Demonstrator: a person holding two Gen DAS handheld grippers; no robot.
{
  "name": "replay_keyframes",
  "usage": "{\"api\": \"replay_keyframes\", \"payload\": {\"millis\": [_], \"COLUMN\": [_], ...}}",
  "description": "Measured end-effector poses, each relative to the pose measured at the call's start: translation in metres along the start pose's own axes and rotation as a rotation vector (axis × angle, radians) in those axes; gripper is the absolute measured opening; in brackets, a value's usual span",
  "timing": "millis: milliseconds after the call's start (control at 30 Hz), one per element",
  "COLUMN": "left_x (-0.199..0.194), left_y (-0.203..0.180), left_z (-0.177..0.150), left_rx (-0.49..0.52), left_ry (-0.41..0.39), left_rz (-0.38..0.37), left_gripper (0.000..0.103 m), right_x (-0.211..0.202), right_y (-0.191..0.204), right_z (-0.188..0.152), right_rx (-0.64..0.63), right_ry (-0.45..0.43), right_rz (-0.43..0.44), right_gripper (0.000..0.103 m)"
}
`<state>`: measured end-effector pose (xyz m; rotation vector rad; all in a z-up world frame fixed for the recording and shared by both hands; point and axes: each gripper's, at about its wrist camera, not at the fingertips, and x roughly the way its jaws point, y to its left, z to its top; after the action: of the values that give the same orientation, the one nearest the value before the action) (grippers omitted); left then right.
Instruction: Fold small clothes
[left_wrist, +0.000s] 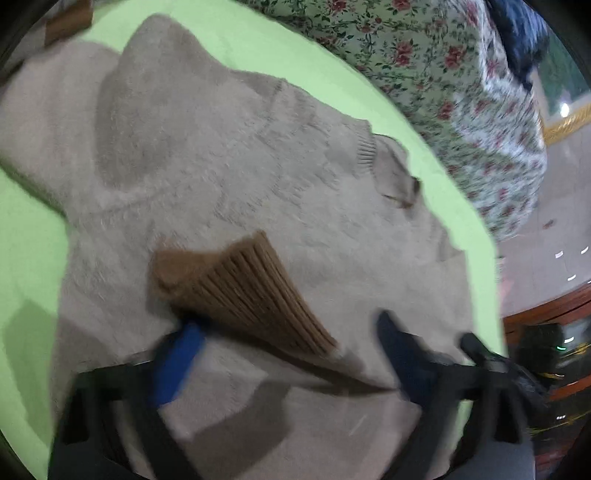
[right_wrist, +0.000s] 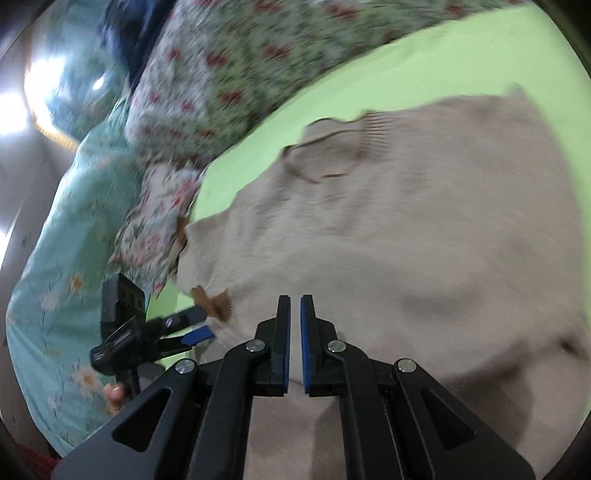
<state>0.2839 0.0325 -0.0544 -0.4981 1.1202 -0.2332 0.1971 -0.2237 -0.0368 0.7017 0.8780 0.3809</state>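
Note:
A beige knit sweater (left_wrist: 229, 155) lies spread on a lime-green sheet (left_wrist: 29, 258), its ribbed collar (left_wrist: 369, 151) toward the floral quilt. One sleeve is folded over the body, and its brown ribbed cuff (left_wrist: 251, 291) lies between the fingers of my left gripper (left_wrist: 288, 354). The jaws stand apart; the blue pad (left_wrist: 177, 362) is at the cuff's corner and the other finger is clear of it. In the right wrist view the left gripper (right_wrist: 194, 326) reaches the brown cuff (right_wrist: 218, 306) at the sweater's left edge. My right gripper (right_wrist: 295, 317) hovers shut over the sweater (right_wrist: 424, 229), nothing visible between its pads.
A floral quilt (left_wrist: 443, 92) is bunched along the sheet's far edge, with teal flowered bedding (right_wrist: 66, 240) beside it. Dark wooden furniture (left_wrist: 546, 310) and pale floor (left_wrist: 554, 221) lie past the bed's edge. A person's fingertip (right_wrist: 114, 391) shows below the left gripper's handle.

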Motion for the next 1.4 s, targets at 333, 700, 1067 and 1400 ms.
{"api": "replay_keyframes", "payload": {"millis": [333,700,1067,1400], "left_x": [-0.020,-0.063,-0.014,-0.020], "left_y": [0.024,-0.042,0.001,-0.042], "left_z": [-0.029,0.007,-0.001,0.010], "left_rx": [0.078,0.348,0.276,0.404], "left_ry": [-0.019,-0.285,-0.186,-0.249], "left_rz": [-0.050,0.005,0.093,0.065], "left_gripper": [0.051,0.006,0.006,0.006], "right_x": [-0.051,-0.096,-0.042,-0.063], "right_y": [-0.023,-0.045,-0.076,-0.073], "right_z": [-0.020,-0.002,0.057,0.074], "right_rx": [0.032,0.069,0.047,-0.044], "right_ry": [-0.072,-0.209,-0.122,-0.188], "right_rz": [-0.036,-0.175,-0.301,-0.406], "right_gripper": [0.007,0.025,0.065,0.008]}}
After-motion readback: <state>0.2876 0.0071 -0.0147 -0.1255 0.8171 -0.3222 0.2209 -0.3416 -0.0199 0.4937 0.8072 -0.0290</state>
